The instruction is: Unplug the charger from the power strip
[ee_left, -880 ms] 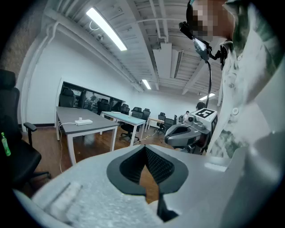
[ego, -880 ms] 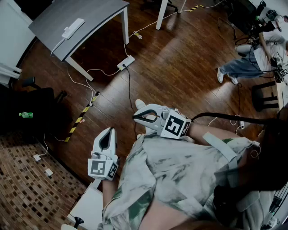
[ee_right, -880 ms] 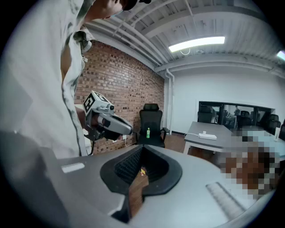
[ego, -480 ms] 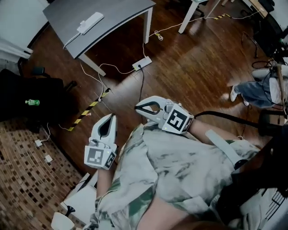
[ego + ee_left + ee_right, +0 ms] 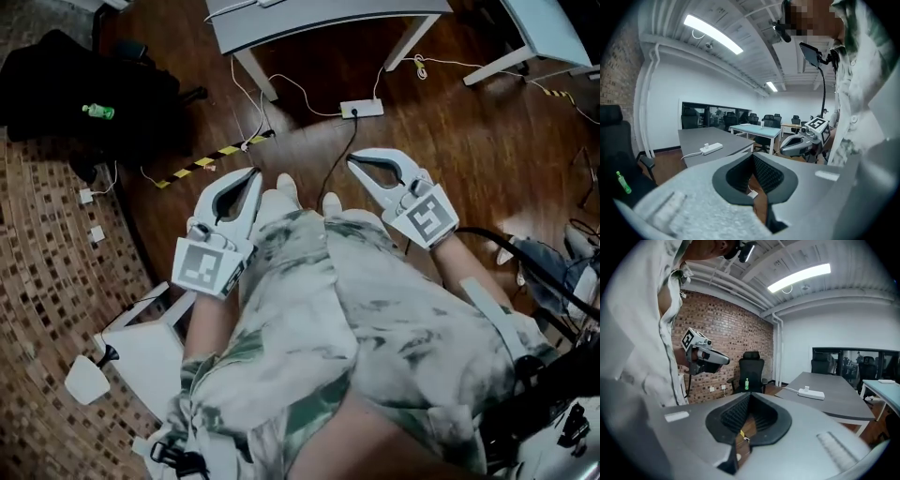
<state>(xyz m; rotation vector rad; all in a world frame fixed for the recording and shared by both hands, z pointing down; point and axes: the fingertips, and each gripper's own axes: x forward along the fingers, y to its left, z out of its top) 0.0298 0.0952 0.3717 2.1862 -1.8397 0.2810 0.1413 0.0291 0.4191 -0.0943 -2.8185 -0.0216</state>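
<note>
A grey worktop [image 5: 319, 19] is seen ahead of the person. The left gripper [image 5: 251, 175] and right gripper [image 5: 356, 162] are held before the body, both with jaws closed together on nothing. Black-and-white square patterns are shown on their marker cubes [image 5: 204, 267]. A white power strip [image 5: 811, 393] lies on the worktop, well apart from both grippers, with the charger [image 5: 806, 389] plugged into it.

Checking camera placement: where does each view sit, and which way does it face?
Head view: head-mounted, looking down at floor; shows shirt, left tongs, right tongs.
Left gripper view: on left tongs, facing grey table; own shut jaws show.
Right gripper view: likewise, from right tongs.
Both gripper views share the power strip.
</note>
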